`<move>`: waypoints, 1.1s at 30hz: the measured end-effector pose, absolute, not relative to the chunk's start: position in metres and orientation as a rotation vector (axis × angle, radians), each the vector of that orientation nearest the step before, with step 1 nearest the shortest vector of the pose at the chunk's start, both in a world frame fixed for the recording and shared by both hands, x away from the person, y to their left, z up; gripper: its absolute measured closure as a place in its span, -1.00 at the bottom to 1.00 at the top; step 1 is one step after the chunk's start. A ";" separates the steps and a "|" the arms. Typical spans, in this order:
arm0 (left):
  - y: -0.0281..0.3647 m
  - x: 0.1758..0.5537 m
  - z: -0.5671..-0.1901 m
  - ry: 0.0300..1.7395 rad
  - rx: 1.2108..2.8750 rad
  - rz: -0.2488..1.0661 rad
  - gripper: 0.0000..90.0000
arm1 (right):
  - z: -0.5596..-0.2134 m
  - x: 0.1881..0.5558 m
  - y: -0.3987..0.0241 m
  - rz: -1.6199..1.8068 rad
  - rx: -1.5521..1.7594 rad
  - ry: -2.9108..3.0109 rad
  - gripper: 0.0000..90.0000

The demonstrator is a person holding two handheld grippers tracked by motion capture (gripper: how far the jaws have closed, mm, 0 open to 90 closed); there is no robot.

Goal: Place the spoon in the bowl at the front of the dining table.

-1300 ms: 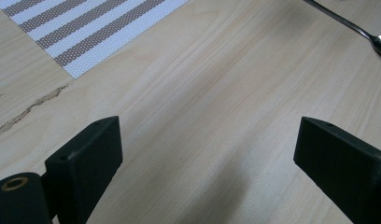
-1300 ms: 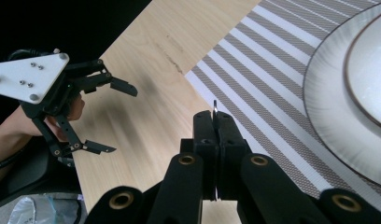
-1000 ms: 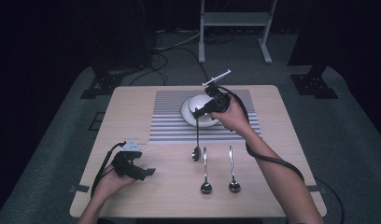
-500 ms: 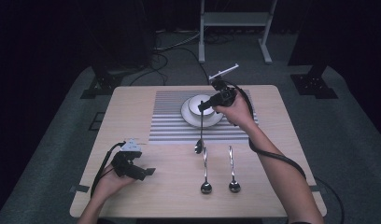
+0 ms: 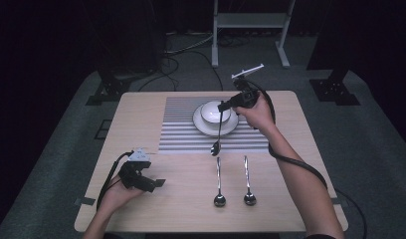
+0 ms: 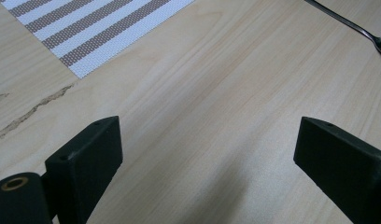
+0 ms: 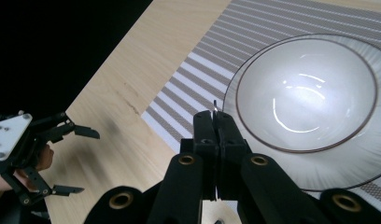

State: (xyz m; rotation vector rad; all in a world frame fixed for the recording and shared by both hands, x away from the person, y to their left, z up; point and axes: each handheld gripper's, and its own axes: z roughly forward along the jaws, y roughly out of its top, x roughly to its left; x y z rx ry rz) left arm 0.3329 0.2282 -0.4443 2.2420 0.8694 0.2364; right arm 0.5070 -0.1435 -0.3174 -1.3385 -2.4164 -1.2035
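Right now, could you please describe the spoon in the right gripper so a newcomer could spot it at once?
Start at the striped mat on the table, with the plate and bowl on it. Beside the bowl, the right gripper pinches a spoon by its handle tip. Unlike the two spoons lying flat nearer the person, it hangs bowl-end down over the mat.

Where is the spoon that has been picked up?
In the high view the spoon hangs from the right tongs, handle up, beside the bowl, its scoop over the striped mat's near edge.

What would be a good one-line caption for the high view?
Right hand-held gripper lifts a spoon by its handle beside the bowl; two more spoons lie on the table.
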 end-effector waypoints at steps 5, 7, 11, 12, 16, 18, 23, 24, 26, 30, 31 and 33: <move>0.228 0.333 -0.445 0.871 2.244 0.236 -0.85 | -0.315 0.513 -0.150 -1.233 -1.389 -2.391 0.97; 0.228 0.333 -0.444 0.870 2.241 0.233 -0.85 | -0.314 0.516 -0.153 -1.242 -1.409 -2.382 0.97; 0.229 0.333 -0.444 0.870 2.239 0.234 -0.85 | -0.311 0.521 -0.157 -1.263 -1.444 -2.365 0.97; 0.229 0.333 -0.444 0.869 2.240 0.233 -0.85 | -0.310 0.522 -0.158 -1.269 -1.455 -2.361 0.97; 0.229 0.333 -0.444 0.869 2.239 0.232 -0.85 | -0.307 0.526 -0.160 -1.290 -1.484 -2.345 0.97; 0.229 0.333 -0.444 0.869 2.237 0.232 -0.85 | -0.306 0.526 -0.161 -1.299 -1.488 -2.342 0.97; 0.230 0.333 -0.444 0.867 2.236 0.233 -0.85 | -0.305 0.530 -0.159 -1.328 -1.506 -2.347 0.97; 0.230 0.333 -0.444 0.868 2.235 0.232 -0.85 | -0.304 0.531 -0.159 -1.333 -1.515 -2.347 0.97; 0.229 0.333 -0.444 0.868 2.236 0.231 -0.85 | -0.304 0.534 -0.160 -1.342 -1.530 -2.331 0.97; 0.230 0.333 -0.444 0.865 2.239 0.230 -0.85 | -0.301 0.540 -0.163 -1.361 -1.571 -2.312 0.97; 0.230 0.333 -0.444 0.866 2.237 0.231 -0.85 | -0.300 0.542 -0.164 -1.365 -1.582 -2.314 0.97; 0.230 0.333 -0.444 0.865 2.239 0.233 -0.85 | -0.298 0.545 -0.166 -1.372 -1.610 -2.305 0.97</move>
